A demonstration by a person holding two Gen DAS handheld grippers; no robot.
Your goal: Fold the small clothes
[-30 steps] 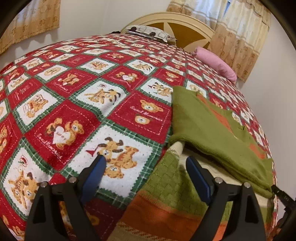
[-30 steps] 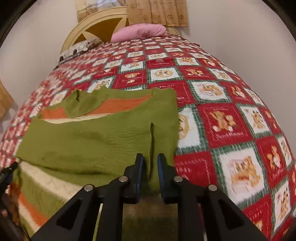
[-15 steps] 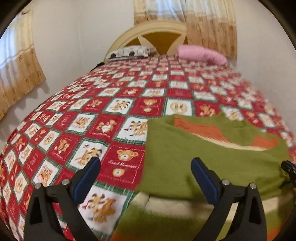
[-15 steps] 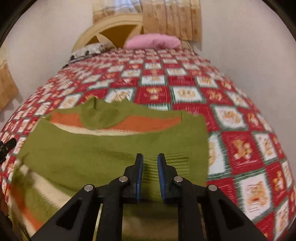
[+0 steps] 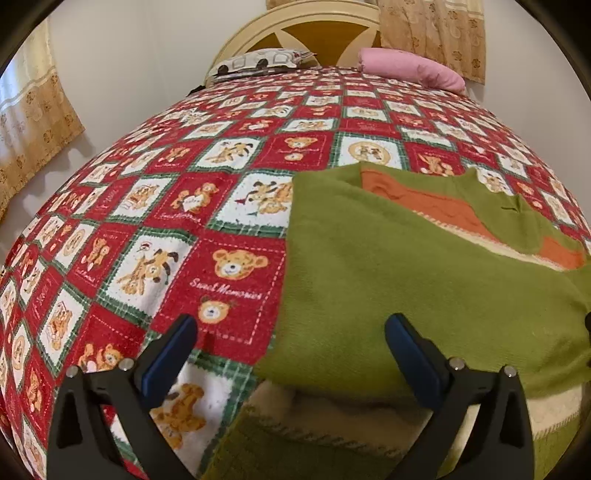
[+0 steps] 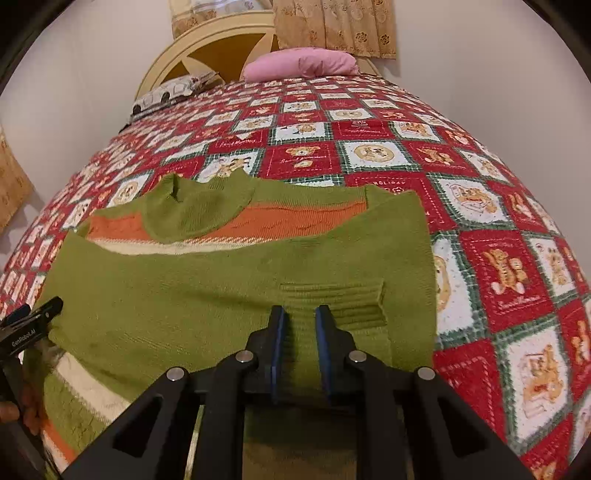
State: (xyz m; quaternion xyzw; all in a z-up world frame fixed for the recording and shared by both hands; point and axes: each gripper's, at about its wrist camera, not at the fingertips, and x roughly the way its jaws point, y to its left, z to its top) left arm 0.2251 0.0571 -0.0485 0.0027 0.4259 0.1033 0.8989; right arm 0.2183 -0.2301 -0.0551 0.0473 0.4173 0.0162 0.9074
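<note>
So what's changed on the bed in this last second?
The left tongs have just been opening wider, nothing between them, swinging toward the headboard. The right tongs let the pinched ridge of the green sweater drop flat. The quilt and pillows are unchanged.

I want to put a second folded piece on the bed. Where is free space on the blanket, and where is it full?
Free: the red patchwork teddy-bear blanket left of the green knitted sweater, the wide stretch between the sweater and the pink pillow, and the strip on its right. Crowded: the near edge, where both grippers hover over the sweater.
</note>
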